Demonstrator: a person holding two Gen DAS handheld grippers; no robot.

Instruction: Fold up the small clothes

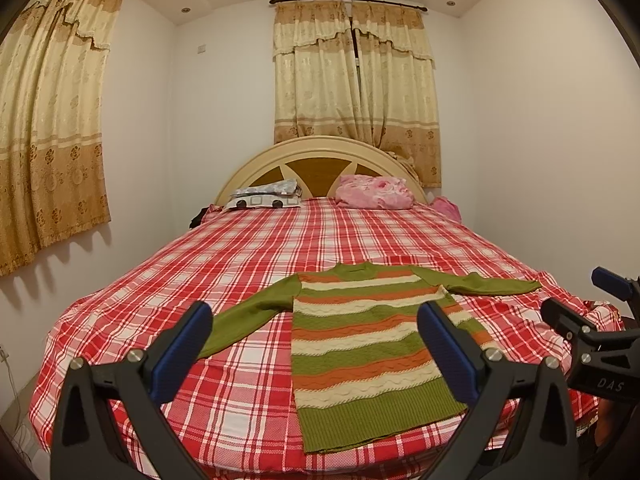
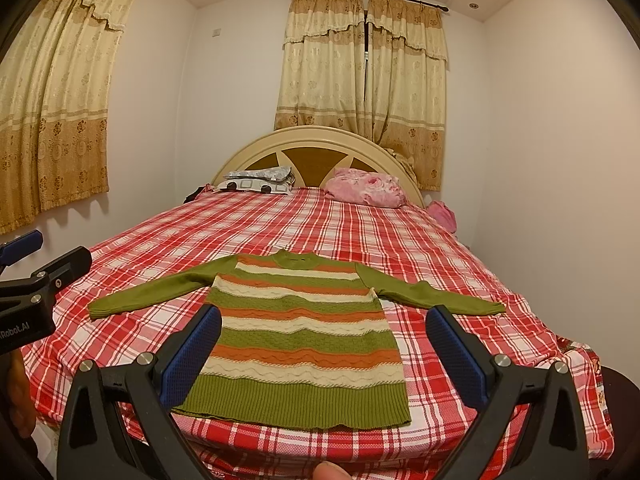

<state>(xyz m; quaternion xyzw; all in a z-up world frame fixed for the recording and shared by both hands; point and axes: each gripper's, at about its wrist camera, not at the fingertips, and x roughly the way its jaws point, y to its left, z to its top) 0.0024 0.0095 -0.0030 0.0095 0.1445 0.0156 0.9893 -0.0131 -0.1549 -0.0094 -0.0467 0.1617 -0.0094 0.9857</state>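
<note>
A small knitted sweater [image 1: 360,344] [image 2: 304,336] with green, orange and cream stripes lies flat on the bed, neck away from me, both green sleeves spread out to the sides. My left gripper [image 1: 316,316] hovers open above the near end of the bed, over the sweater's left half, holding nothing. My right gripper [image 2: 324,320] is open too, its fingers framing the sweater's lower body without touching it. The right gripper [image 1: 588,304] shows at the right edge of the left wrist view, and the left gripper [image 2: 36,256] at the left edge of the right wrist view.
The bed [image 1: 224,256] wears a red and white checked sheet. A pink pillow [image 1: 374,192] and a grey patterned pillow [image 1: 266,197] lie by the rounded headboard [image 2: 320,144]. Curtains hang behind and to the left. A fingertip [image 2: 330,471] shows at the bottom edge.
</note>
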